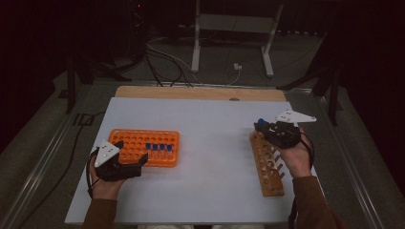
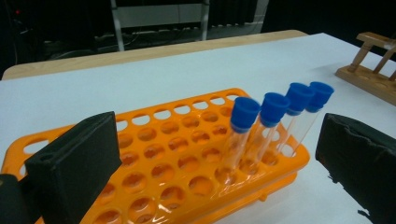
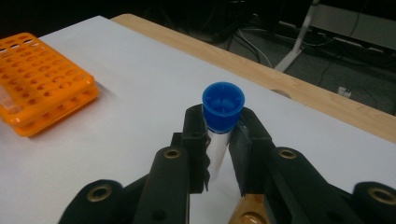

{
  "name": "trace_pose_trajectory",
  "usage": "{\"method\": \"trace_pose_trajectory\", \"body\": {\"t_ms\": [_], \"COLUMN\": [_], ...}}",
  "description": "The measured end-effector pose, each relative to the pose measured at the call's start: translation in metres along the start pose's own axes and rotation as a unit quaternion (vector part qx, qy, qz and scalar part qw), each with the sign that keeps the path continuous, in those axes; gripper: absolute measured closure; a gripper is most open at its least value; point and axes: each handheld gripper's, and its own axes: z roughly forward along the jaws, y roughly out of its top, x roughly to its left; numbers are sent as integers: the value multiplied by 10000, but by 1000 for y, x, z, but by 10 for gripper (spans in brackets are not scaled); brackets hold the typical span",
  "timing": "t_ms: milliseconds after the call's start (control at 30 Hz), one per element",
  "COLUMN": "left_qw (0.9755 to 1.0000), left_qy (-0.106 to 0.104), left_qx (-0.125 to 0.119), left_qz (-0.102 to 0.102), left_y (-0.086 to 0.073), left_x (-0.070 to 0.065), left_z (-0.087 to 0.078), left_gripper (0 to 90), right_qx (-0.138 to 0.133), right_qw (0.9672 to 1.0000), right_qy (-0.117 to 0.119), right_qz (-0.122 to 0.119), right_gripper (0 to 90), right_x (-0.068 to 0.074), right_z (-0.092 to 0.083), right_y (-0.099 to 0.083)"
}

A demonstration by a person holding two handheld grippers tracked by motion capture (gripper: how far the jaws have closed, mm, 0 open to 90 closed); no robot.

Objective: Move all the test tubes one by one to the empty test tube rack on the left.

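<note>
A white table carried an orange rack toward its left and a wooden rack toward its right, the two well apart. The left gripper sat at the near edge of the orange rack, its jaws spread wide with nothing between them; in the left gripper view the jaws stood on either side of the orange rack, one over its near left part and the other just off its right end. Four blue-capped tubes stood in a row in holes at that right end, leaning slightly, clear glass below the caps. The right gripper hovered above the far end of the wooden rack with its jaws closed on a tube, gripping the glass just under its blue cap, the tube held upright. In the right gripper view a bit of wooden rack showed below the jaws. The floor beyond the table held cables and a metal stand.
</note>
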Motion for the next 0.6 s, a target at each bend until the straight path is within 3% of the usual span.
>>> {"method": "trace_pose_trajectory", "body": {"t_ms": [600], "left_qw": [9999], "left_qy": [-97], "left_qx": [101], "left_qz": [60], "left_y": [15], "left_x": [-10], "left_z": [4], "left_gripper": [7], "right_qx": [20], "right_qw": [9996], "right_qy": [259], "right_qz": [-115], "right_gripper": [768], "right_x": [19], "right_z": [9], "right_y": [5]}}
